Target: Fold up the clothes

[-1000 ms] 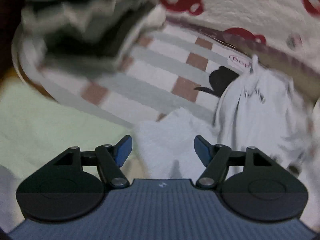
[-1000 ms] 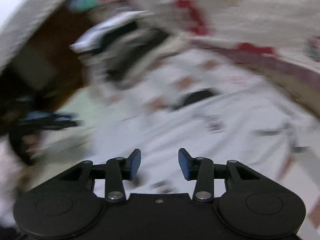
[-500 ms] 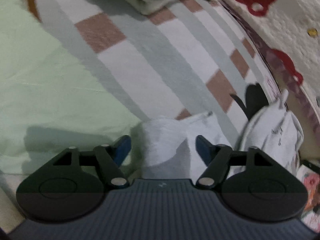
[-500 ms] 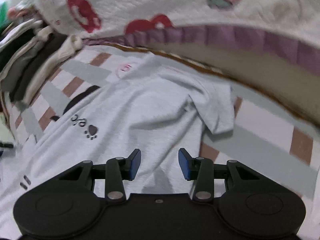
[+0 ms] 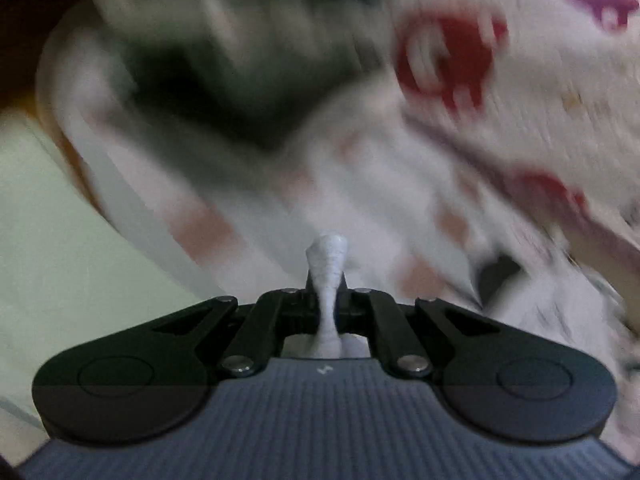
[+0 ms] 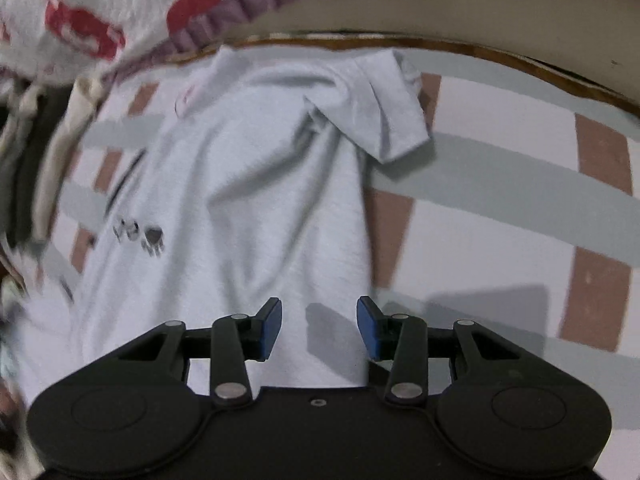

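Note:
A pale grey T-shirt (image 6: 248,184) with a small dark paw print lies spread on the checked bedsheet (image 6: 500,208), one short sleeve (image 6: 384,116) pointing to the upper right. My right gripper (image 6: 319,326) is open, just above the shirt's lower edge. My left gripper (image 5: 326,300) is shut on a pinched fold of the grey T-shirt (image 5: 329,264), which sticks up between the fingers. The left wrist view is blurred by motion.
A white blanket with red prints (image 6: 80,32) lies along the far side, with a purple border (image 6: 224,20). A pile of dark and cream clothes (image 5: 240,52) sits at the far left. A pale green sheet (image 5: 52,240) lies to the left.
My left gripper has closed on a fold of the T-shirt and is moving with it. My right gripper has come closer to the shirt's lower edge and stays open.

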Available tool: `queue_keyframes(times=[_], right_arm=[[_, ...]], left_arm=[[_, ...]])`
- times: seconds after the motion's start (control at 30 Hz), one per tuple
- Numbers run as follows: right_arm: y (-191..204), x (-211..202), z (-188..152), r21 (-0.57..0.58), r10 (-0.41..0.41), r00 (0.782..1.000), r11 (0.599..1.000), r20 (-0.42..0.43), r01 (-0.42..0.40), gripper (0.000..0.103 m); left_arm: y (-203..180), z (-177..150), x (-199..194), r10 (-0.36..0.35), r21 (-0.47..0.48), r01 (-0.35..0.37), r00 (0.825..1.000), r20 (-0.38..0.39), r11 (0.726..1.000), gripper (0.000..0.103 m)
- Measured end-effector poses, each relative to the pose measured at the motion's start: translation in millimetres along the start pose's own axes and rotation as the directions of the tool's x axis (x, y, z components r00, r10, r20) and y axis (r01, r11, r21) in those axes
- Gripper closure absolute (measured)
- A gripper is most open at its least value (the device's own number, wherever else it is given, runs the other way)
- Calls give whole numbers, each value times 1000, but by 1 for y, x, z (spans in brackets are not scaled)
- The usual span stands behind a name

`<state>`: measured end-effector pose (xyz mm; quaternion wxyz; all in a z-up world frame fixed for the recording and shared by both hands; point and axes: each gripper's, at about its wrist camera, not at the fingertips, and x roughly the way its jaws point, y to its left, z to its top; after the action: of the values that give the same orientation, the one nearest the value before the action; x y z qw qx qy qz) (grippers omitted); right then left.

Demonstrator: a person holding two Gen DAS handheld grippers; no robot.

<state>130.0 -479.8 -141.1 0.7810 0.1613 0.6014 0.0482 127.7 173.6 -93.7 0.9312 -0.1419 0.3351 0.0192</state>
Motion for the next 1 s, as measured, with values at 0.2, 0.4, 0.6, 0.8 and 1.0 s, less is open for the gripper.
queue_keyframes(times=[0.2,0.4,0.6,0.8,1.0], right_arm=[[-36,-27,-24,-218,84,996,973,31,-75,56],[-95,-29,-74,-106,204,979,974,12,-202,56],[-117,-23,-117,21,307,950,952,-65,-306,55],[-119,-20,-138,50,372,917,928,-146,-369,55],[-100,1,-137,57,393,898,919,-199,-390,52]], left_arm=[[30,-15,21,104,-117,-118,987,-126,986,99],[7,-20,33,186,1,-188,971,-150,982,99],[20,-23,33,188,-50,-201,965,-183,978,98],[14,-26,37,213,-4,-218,960,-183,976,98],[14,-26,39,220,1,-225,956,-192,974,98]])
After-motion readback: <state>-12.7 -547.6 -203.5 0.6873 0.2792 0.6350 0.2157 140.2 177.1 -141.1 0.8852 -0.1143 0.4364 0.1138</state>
